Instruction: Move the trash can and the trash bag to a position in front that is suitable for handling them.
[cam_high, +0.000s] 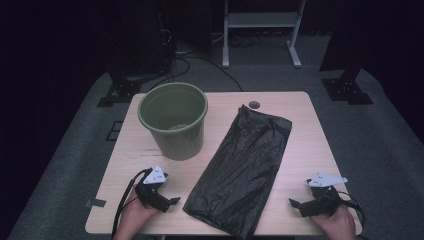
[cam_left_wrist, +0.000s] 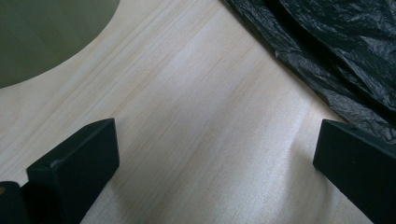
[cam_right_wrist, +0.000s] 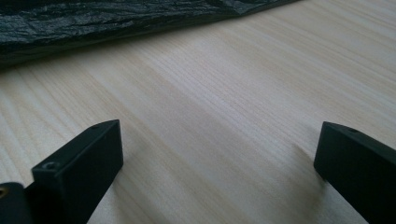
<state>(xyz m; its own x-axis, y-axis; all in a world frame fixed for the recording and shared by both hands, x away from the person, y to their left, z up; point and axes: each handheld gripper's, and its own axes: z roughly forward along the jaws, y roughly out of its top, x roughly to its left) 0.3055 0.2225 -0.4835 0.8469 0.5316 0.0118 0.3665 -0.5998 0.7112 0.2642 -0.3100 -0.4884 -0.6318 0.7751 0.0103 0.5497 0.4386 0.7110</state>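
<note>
A black plastic bag (cam_high: 242, 167) lies flat and crumpled along the middle of the light wooden table (cam_high: 300, 130). An empty olive-green bin (cam_high: 173, 120) stands upright to its left. My left gripper (cam_high: 172, 201) rests near the table's front edge, left of the bag's near end, open with bare wood between its jaws. The bag (cam_left_wrist: 341, 51) and the bin's wall (cam_left_wrist: 42, 37) lie ahead of it. My right gripper (cam_high: 292, 203) rests at the front right, open and empty, pointing left toward the bag (cam_right_wrist: 107, 18).
A small dark round grommet (cam_high: 254, 104) sits at the table's far edge. Beyond the table are a grey floor, cables, a white frame (cam_high: 260, 30) and black stands (cam_high: 347, 87).
</note>
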